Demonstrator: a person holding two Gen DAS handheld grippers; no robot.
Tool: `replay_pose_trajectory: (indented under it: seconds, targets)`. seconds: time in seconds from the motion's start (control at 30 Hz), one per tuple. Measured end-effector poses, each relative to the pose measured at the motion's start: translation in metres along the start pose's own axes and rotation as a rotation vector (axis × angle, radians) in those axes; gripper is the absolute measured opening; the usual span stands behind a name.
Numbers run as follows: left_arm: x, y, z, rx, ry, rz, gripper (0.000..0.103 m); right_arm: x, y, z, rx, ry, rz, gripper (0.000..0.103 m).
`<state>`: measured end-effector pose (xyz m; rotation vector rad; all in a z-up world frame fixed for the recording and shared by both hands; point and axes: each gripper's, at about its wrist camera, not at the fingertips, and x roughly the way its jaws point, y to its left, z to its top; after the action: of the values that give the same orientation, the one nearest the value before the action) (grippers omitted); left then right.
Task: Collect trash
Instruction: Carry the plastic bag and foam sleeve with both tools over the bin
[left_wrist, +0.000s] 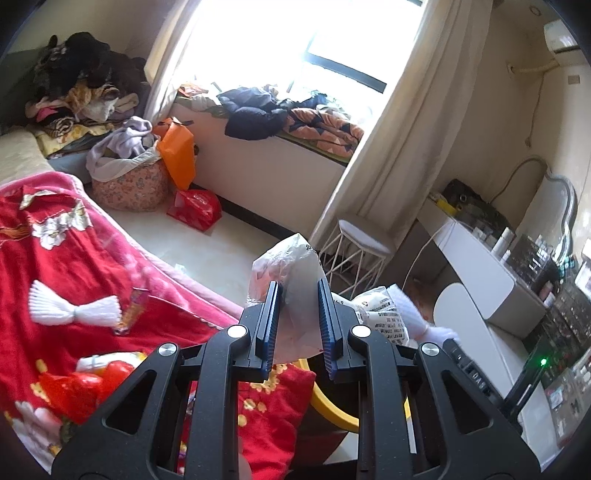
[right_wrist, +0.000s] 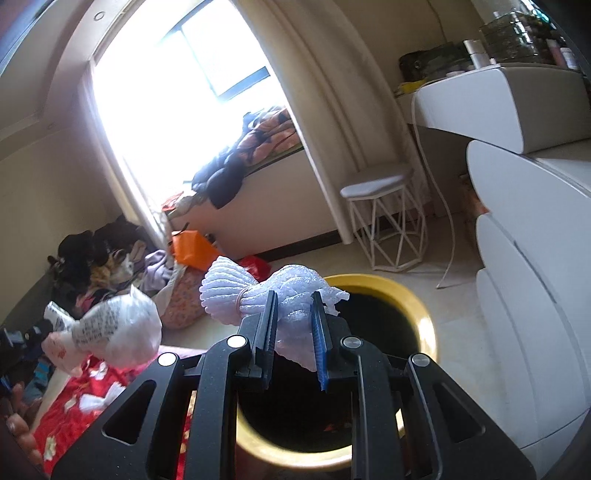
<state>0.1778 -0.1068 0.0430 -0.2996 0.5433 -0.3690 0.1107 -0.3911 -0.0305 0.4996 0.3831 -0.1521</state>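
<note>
My left gripper (left_wrist: 298, 291) is shut on a crumpled clear plastic bag with printed text (left_wrist: 291, 266), held in the air beside the bed; the same bag shows in the right wrist view (right_wrist: 110, 328). My right gripper (right_wrist: 293, 299) is shut on a white foam fruit net (right_wrist: 258, 291), held above the open mouth of a yellow-rimmed trash bin (right_wrist: 417, 306). The bin's rim also shows under my left gripper (left_wrist: 332, 410). Another white foam net (left_wrist: 74, 310), a small colourful wrapper (left_wrist: 135, 308) and a red plastic bag (left_wrist: 81, 387) lie on the red floral blanket (left_wrist: 74, 251).
A white wire-legged stool (right_wrist: 384, 214) and a white dresser (right_wrist: 535, 258) stand right of the bin. A window seat (left_wrist: 258, 162) with clothes, an orange bag (left_wrist: 177, 147), a red bag (left_wrist: 195, 208) and a floral laundry sack (left_wrist: 129, 184) lie beyond.
</note>
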Motion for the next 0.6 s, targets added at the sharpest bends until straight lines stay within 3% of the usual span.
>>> replay_pose_trajectory:
  seconds: [0.33, 0.6]
  targets:
    - [0.029, -0.037, -0.021, 0.135, 0.043, 0.027, 0.015, 0.012, -0.025, 0.002, 0.054, -0.017, -0.069, 0.017]
    - [0.051, -0.053, -0.041, 0.203, 0.102, 0.026, 0.015, 0.022, -0.021, 0.001, 0.011, -0.011, -0.068, 0.017]
